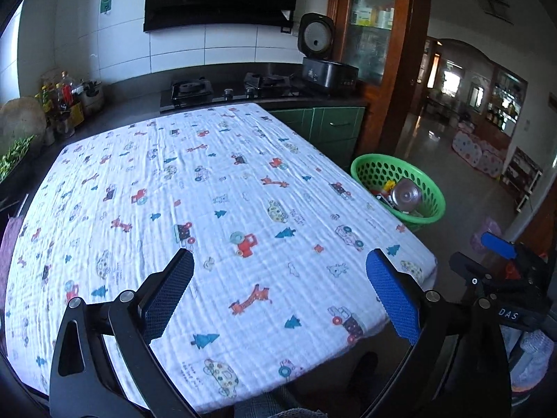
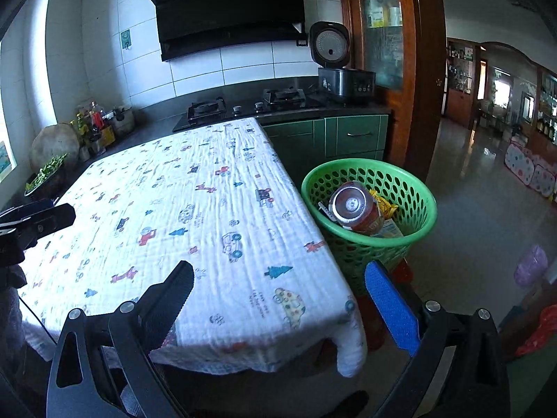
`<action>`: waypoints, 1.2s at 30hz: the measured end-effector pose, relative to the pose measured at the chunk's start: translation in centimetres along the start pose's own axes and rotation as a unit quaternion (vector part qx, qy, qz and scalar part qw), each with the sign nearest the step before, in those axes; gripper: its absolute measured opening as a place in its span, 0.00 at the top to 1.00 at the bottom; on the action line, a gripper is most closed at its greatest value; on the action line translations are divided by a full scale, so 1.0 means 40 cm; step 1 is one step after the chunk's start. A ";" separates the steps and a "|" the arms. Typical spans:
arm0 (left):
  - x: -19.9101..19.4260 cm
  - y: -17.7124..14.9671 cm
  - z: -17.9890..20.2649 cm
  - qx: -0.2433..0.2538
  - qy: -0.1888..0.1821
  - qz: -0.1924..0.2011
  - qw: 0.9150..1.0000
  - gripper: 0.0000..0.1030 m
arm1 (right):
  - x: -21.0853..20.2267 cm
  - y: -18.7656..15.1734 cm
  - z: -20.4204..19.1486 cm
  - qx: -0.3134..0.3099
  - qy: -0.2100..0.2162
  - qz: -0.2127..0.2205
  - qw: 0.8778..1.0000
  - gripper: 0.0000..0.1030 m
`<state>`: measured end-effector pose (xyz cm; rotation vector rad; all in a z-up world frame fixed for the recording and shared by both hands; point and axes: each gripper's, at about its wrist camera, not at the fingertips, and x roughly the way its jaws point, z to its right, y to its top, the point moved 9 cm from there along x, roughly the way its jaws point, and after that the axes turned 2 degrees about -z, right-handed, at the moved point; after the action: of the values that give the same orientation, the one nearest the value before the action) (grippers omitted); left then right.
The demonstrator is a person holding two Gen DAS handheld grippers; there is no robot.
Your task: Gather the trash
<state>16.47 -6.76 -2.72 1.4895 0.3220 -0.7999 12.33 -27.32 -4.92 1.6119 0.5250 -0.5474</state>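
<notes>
Sitting on the floor just beside the table's right edge, a green perforated basket (image 2: 369, 202) holds the collected trash: a can (image 2: 357, 209) lying on its side, a yellow wrapper (image 2: 384, 205) and other scraps. The table, covered by a white cloth (image 1: 209, 191) printed with cars, giraffes and trees, carries nothing else. Both the left gripper (image 1: 280, 292) and the right gripper (image 2: 278, 299) hover over the table's near end, fingers spread wide apart and gripping nothing.

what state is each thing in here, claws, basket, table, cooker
left claw: open, empty
right claw: open, empty
green basket: upright beside table, holding can and wrappers
tablecloth: spread flat, no trash visible
rice cooker: lid up
</notes>
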 end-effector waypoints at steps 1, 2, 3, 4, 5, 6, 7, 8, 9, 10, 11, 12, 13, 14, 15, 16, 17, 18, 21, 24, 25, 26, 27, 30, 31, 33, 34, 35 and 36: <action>-0.006 -0.014 -0.009 -0.005 0.001 0.000 1.000 0.05 | -0.004 -0.009 -0.007 -0.001 0.003 -0.001 1.000 0.07; -0.008 -0.026 -0.016 -0.009 0.004 0.000 1.000 0.05 | -0.007 -0.018 -0.013 -0.001 0.005 -0.001 1.000 0.07; -0.013 -0.040 -0.027 -0.015 0.006 0.000 1.000 0.05 | -0.009 -0.022 -0.016 -0.001 0.005 -0.002 1.000 0.07; -0.017 -0.052 -0.036 -0.019 0.008 -0.001 1.000 0.05 | -0.014 -0.032 -0.022 -0.001 0.007 -0.002 1.000 0.07; -0.020 -0.059 -0.042 -0.022 0.010 0.000 1.000 0.05 | -0.019 -0.038 -0.025 -0.001 0.009 -0.001 1.000 0.07; -0.026 -0.067 -0.050 -0.024 0.015 0.005 1.000 0.05 | -0.025 -0.046 -0.029 0.001 0.011 0.000 1.000 0.07; -0.032 -0.069 -0.052 -0.023 0.022 0.010 0.999 0.05 | -0.031 -0.051 -0.032 0.003 0.013 0.000 1.000 0.07; -0.040 -0.075 -0.058 -0.021 0.030 0.016 0.999 0.05 | -0.035 -0.054 -0.037 0.005 0.016 0.000 1.000 0.07; -0.049 -0.080 -0.062 -0.022 0.029 0.022 0.999 0.05 | -0.043 -0.057 -0.043 0.004 0.019 0.002 1.000 0.07; -0.057 -0.085 -0.064 -0.023 0.027 0.025 0.999 0.05 | -0.048 -0.060 -0.047 0.003 0.019 0.005 1.000 0.07; -0.065 -0.087 -0.065 -0.023 0.028 0.030 0.999 0.05 | -0.055 -0.063 -0.051 0.002 0.019 0.008 1.000 0.07; -0.075 -0.089 -0.066 -0.021 0.031 0.038 0.999 0.05 | -0.064 -0.066 -0.058 0.000 0.021 0.013 1.000 0.07; -0.084 -0.089 -0.064 -0.019 0.033 0.044 0.998 0.05 | -0.069 -0.065 -0.063 0.001 0.022 0.016 1.000 0.07; -0.093 -0.088 -0.062 -0.017 0.034 0.051 0.998 0.05 | -0.075 -0.068 -0.068 0.001 0.023 0.019 1.000 0.07; -0.101 -0.088 -0.060 -0.015 0.033 0.056 0.998 0.05 | -0.081 -0.069 -0.071 0.002 0.024 0.023 0.999 0.07; -0.110 -0.087 -0.056 -0.013 0.029 0.063 0.997 0.05 | -0.088 -0.070 -0.074 0.003 0.023 0.028 0.999 0.07; -0.117 -0.085 -0.050 -0.011 0.028 0.069 0.997 0.05 | -0.093 -0.071 -0.077 0.004 0.023 0.031 0.999 0.07; -0.125 -0.083 -0.044 -0.007 0.028 0.077 0.997 0.05 | -0.098 -0.073 -0.080 0.003 0.022 0.034 0.999 0.07; -0.132 -0.082 -0.024 0.008 0.034 0.089 0.995 0.05 | -0.113 -0.074 -0.080 0.001 0.008 0.045 0.999 0.07; -0.131 -0.089 -0.012 0.009 0.025 0.088 0.996 0.05 | -0.122 -0.079 -0.076 0.000 -0.001 0.051 0.999 0.07; -0.130 -0.091 -0.009 0.009 0.022 0.088 0.996 0.05 | -0.124 -0.081 -0.074 0.003 0.001 0.051 0.999 0.07; -0.130 -0.093 -0.007 0.009 0.020 0.088 0.996 0.05 | -0.126 -0.083 -0.072 0.005 0.002 0.051 0.999 0.07; -0.129 -0.095 -0.006 0.008 0.019 0.089 0.996 0.05 | -0.127 -0.085 -0.070 0.006 0.002 0.052 0.999 0.07; -0.122 -0.101 -0.002 0.011 0.021 0.087 0.996 0.05 | -0.132 -0.086 -0.067 0.005 -0.001 0.054 0.999 0.07; -0.121 -0.103 -0.001 0.012 0.022 0.086 0.996 0.05 | -0.132 -0.087 -0.067 0.006 0.001 0.054 0.999 0.07; -0.119 -0.107 0.000 0.013 0.024 0.085 0.996 0.05 | -0.134 -0.088 -0.069 0.006 0.002 0.055 0.998 0.07; -0.117 -0.109 0.001 0.015 0.026 0.084 0.996 0.05 | -0.133 -0.088 -0.070 0.005 0.001 0.055 0.998 0.07; -0.116 -0.109 0.002 0.018 0.030 0.083 0.996 0.05 | -0.133 -0.088 -0.070 0.004 0.000 0.056 0.998 0.07; -0.115 -0.111 0.002 0.021 0.034 0.084 0.996 0.05 | -0.133 -0.089 -0.070 0.001 -0.003 0.056 0.998 0.07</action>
<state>10.31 -5.08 -3.07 1.5625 0.2287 -0.6262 6.10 -24.29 -4.09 1.6314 0.4272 -0.4686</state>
